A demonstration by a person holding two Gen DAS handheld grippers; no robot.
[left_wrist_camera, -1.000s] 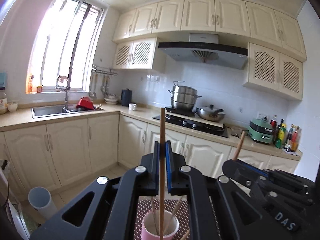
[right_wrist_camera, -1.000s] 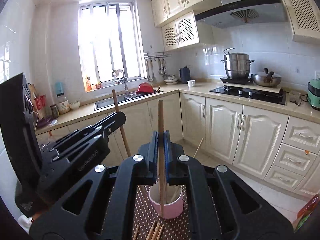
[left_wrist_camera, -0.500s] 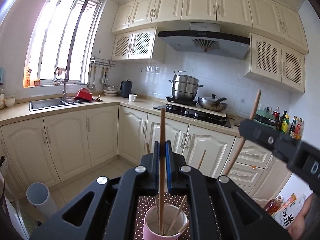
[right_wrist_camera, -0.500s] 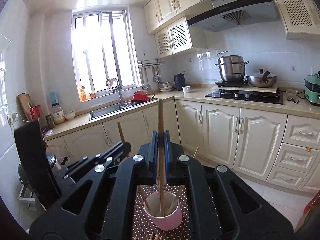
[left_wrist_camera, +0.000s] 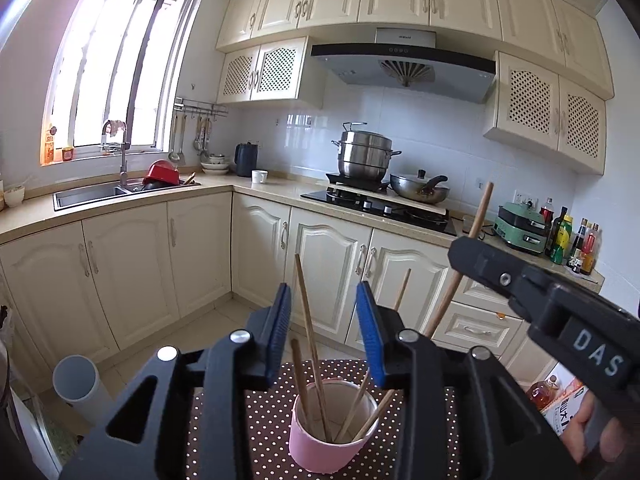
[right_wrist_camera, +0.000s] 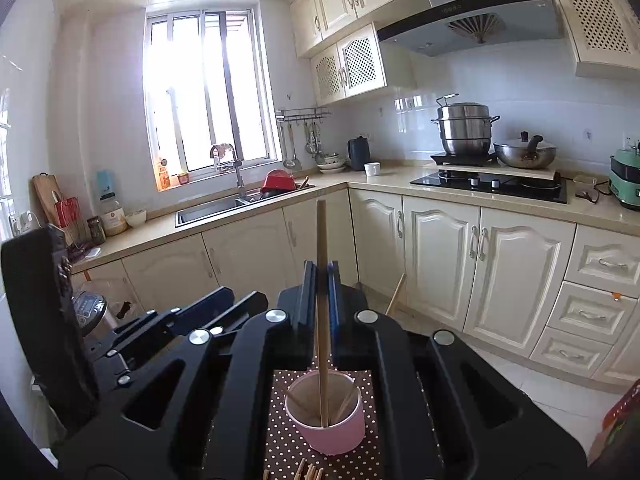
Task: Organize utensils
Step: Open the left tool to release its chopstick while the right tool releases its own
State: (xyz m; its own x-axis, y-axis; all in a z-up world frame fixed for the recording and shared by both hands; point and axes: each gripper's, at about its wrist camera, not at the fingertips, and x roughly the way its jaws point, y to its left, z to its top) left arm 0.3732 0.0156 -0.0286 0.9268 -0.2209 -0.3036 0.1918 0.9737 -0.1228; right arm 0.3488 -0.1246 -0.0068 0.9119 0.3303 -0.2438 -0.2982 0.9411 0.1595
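A pink cup [left_wrist_camera: 332, 436] stands on a dotted brown mat [left_wrist_camera: 256, 432] and holds several wooden chopsticks. My left gripper [left_wrist_camera: 325, 304] is open above the cup, and one chopstick [left_wrist_camera: 306, 320] leans free between its blue pads. My right gripper [right_wrist_camera: 322, 280] is shut on a wooden chopstick [right_wrist_camera: 322, 300] held upright, its lower end inside the cup [right_wrist_camera: 332, 420]. The right gripper also shows in the left wrist view [left_wrist_camera: 560, 312], to the right of the cup, with its chopstick [left_wrist_camera: 476, 216] slanting down into the cup.
More chopsticks [right_wrist_camera: 308, 472] lie on the mat [right_wrist_camera: 288, 452] in front of the cup. Cream cabinets [left_wrist_camera: 132, 264], a sink [left_wrist_camera: 96, 194] and a stove with pots [left_wrist_camera: 376, 200] line the far walls. A grey bin [left_wrist_camera: 78, 380] stands on the floor at left.
My left gripper has opened and let go of its chopstick, which now leans in the cup. My right gripper still grips its chopstick, lowered into the cup.
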